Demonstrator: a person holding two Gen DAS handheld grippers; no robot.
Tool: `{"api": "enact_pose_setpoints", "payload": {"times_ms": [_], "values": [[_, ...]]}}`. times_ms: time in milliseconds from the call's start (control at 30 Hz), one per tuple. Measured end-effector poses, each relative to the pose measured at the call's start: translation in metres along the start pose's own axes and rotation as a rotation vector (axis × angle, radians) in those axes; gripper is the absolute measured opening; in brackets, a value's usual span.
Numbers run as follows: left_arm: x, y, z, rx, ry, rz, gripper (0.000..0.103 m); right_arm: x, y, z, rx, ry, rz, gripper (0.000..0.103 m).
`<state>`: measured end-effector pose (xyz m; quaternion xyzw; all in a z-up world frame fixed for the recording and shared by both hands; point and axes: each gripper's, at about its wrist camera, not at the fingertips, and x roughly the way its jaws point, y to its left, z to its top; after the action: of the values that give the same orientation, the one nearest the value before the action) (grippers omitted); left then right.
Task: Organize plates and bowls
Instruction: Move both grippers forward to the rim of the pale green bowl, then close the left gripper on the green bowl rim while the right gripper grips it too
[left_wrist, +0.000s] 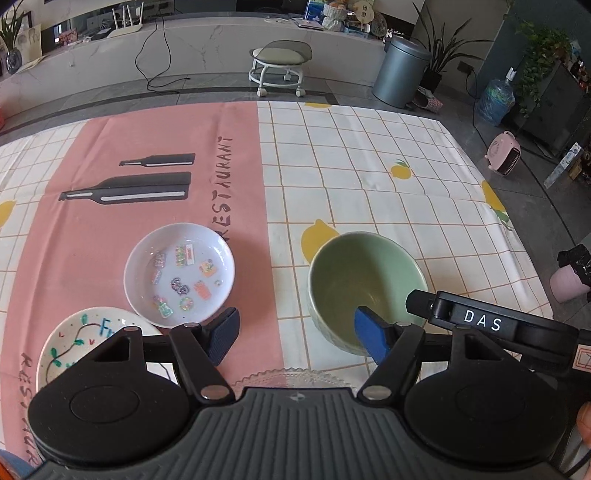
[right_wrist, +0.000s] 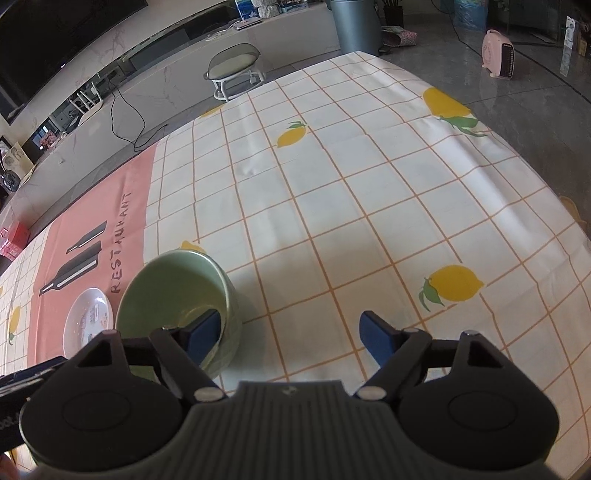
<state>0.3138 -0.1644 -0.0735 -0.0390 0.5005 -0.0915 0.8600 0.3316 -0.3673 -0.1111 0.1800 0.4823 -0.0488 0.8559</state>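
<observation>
Your counter (left_wrist: 369, 177) was covered in that checked lemon cloth with the pink "RESTAURANT" panel, and everything you cared about sat in the lower half of the left wrist view. Green bowl (left_wrist: 364, 280) was lower right of centre, upright and, as far as I could see, empty. Next to it, lower left of centre on the pink panel, the white sticker dish (left_wrist: 180, 275) had nothing in it but its little colourful decals. The painted plate (left_wrist: 79, 343) was tucked into the lower left corner, half hidden behind your claw's housing, and a clear glass plate (left_wrist: 291, 376) with a scalloped edge peeked out at the bottom centre.

Your left claw (left_wrist: 297, 336) was spread wide, gripping nothing, with its right finger dipping over the near rim of the green bowl. Your right claw (right_wrist: 288, 334) was wide apart too, gripping nothing, with its left finger inside the bowl at the wall and the right one over bare cloth. So both claws were crowding the same bowl, and the other claw's arm cut in from the right edge.

Background stuff: a rolling stool (left_wrist: 280, 62), a grey bin (left_wrist: 400, 70) and a pink heater (right_wrist: 498, 53) on the floor beyond the counter.
</observation>
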Motion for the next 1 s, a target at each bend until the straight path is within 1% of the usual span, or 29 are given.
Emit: {"api": "enact_pose_setpoints", "payload": {"times_ms": [67,100,133,167,233,300,400,467,567,733,800,867,1000], "values": [[0.009,-0.003,-0.001,-0.003,0.020,0.007,0.083,0.002,0.003,0.001,-0.022,-0.002,0.002,0.080],[0.014,-0.004,-0.001,-0.002,0.026,0.021,0.082,0.003,0.004,0.002,-0.029,0.001,0.001,0.078],[0.018,-0.005,-0.002,0.004,0.027,0.040,0.079,0.005,0.005,0.002,-0.036,0.006,-0.001,0.075],[0.020,-0.006,-0.003,0.011,0.020,0.059,0.076,0.007,0.006,0.002,-0.042,0.012,-0.005,0.071],[0.023,-0.008,-0.004,0.016,0.001,0.084,0.076,0.011,0.007,0.003,-0.048,0.019,0.001,0.068],[0.026,-0.007,-0.004,0.010,0.009,0.084,0.076,0.014,0.006,0.004,-0.046,0.026,0.017,0.062],[0.033,-0.004,-0.003,-0.024,0.037,0.062,0.075,0.017,0.003,0.006,-0.016,0.042,0.056,0.054],[0.036,-0.003,-0.003,-0.034,0.043,0.051,0.072,0.021,0.000,0.007,0.004,0.058,0.071,0.053],[0.042,-0.005,-0.004,-0.033,0.048,0.057,0.073,0.026,-0.002,0.008,0.028,0.073,0.090,0.053],[0.053,-0.015,-0.003,-0.002,0.079,0.072,0.072,0.028,0.003,0.008,-0.002,0.066,0.075,0.053],[0.055,-0.019,-0.004,0.022,0.063,0.091,0.073,0.028,0.007,0.008,-0.023,0.060,0.061,0.053],[0.055,-0.022,-0.004,0.043,0.051,0.088,0.073,0.029,0.008,0.008,-0.033,0.052,0.050,0.053],[0.056,-0.020,-0.003,0.045,0.047,0.071,0.073,0.029,0.008,0.010,-0.035,0.053,0.043,0.053]]}}
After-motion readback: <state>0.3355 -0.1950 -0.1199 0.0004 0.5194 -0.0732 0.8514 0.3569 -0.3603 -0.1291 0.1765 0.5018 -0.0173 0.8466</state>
